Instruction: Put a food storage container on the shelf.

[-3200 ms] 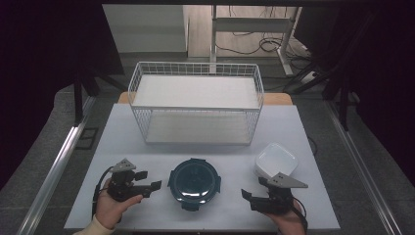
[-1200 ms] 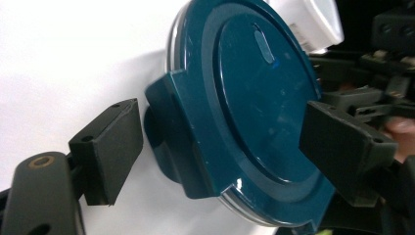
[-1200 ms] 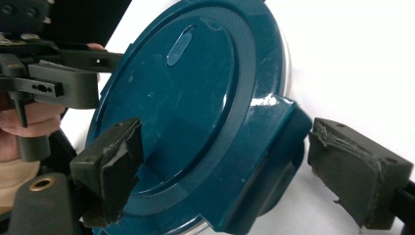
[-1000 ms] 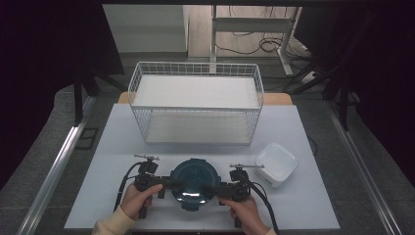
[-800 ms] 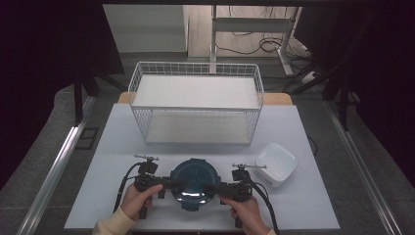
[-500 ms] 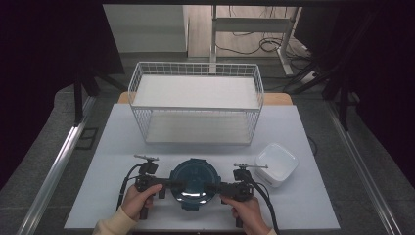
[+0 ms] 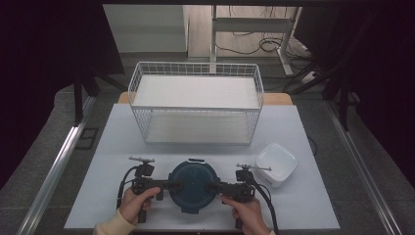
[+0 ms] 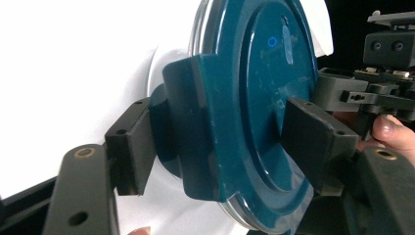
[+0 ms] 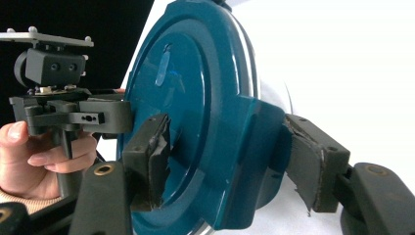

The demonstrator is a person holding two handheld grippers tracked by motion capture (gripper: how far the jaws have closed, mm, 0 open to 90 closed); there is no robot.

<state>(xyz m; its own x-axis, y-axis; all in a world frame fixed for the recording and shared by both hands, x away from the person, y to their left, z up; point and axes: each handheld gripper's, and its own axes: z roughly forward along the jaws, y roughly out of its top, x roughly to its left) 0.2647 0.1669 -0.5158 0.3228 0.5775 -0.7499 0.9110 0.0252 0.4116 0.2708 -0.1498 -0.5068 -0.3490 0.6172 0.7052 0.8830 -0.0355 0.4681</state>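
A round container with a dark teal lid (image 7: 192,183) sits on the white table near its front edge. My left gripper (image 7: 172,185) comes at it from the left and is shut on the lid's left side clip (image 8: 195,142). One of its pads (image 8: 128,147) presses the clip's outer face, the other lies on the lid's top. My right gripper (image 7: 214,186) mirrors this from the right, shut on the right side clip (image 9: 254,152) of the lid (image 9: 195,98). In each gripper view the opposite gripper and the hand holding it show beyond the lid.
A white wire basket (image 7: 195,108) stands across the middle of the table behind the container. A small white square bowl (image 7: 276,164) rests to the right, close to my right gripper. Bare table (image 7: 122,147) lies to the left.
About three seconds ago both grippers rested apart at the table's front corners. They have since moved inward to the container and shut on its side clips. Over the last second they barely moved.
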